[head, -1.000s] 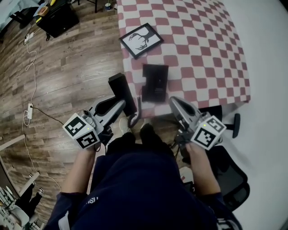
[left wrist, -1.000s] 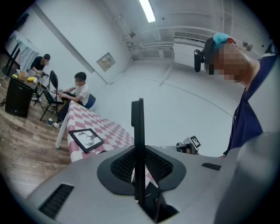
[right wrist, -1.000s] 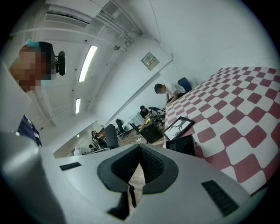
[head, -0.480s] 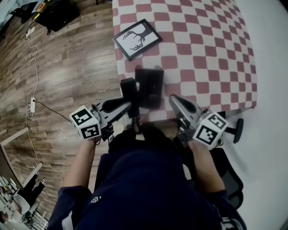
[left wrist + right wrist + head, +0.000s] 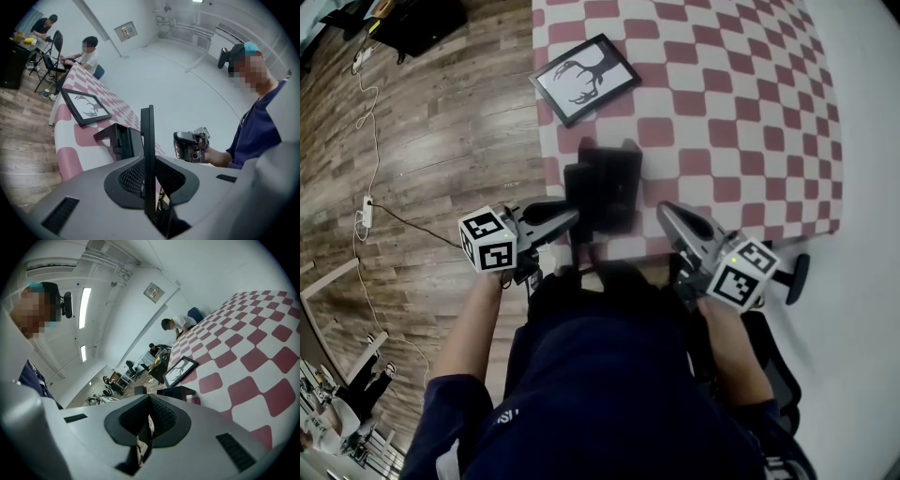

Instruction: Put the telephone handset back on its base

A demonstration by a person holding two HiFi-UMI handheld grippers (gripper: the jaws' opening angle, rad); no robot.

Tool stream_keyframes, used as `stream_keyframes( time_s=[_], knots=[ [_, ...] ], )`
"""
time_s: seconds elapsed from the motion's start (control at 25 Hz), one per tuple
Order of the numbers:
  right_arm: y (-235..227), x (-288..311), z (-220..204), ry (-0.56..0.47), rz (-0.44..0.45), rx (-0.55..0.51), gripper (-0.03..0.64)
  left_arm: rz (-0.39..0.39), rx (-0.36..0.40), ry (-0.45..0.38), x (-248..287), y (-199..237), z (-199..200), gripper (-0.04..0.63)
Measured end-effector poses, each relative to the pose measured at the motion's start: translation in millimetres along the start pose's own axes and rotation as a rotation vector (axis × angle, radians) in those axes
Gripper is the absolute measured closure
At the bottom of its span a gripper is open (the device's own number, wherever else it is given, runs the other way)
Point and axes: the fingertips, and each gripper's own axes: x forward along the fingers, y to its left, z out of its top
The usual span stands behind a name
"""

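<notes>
Moving in over the table's (image 5: 741,103) near edge, the handset (image 5: 577,192) now hangs at the base's (image 5: 621,173) left side, clamped in the left gripper (image 5: 570,215). Right gripper (image 5: 667,212), jaws together and empty, waits near-right. Misaligned, the handset could shove the base or miss its cradle.

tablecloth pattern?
Red-and-white checks on the tablecloth; clearest in the head view.

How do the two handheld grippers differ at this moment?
The left gripper has its jaws clamped on the black telephone handset; the right gripper has its jaws together on nothing. The left gripper's tip sits beside the telephone base, the right gripper's off to the base's right, at the table edge. Both are grey and carry a marker cube.
</notes>
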Motion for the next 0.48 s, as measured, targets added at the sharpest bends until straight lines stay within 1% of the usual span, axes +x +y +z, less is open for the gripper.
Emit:
stream_keyframes(
  time_s=[0.16,0.32,0.48],
  knots=[
    [-8,1,-5,0.018,-0.004,0.014,0.600,0.000,-0.027,0.005,6,10,-4,0.505],
    [-15,4,-10,0.032,-0.006,0.030,0.600,-0.015,-0.033,0.012,14,17,-5,0.505],
    [-19,7,-14,0.045,-0.002,0.043,0.600,-0.012,-0.035,0.034,19,23,-9,0.505]
  ],
)
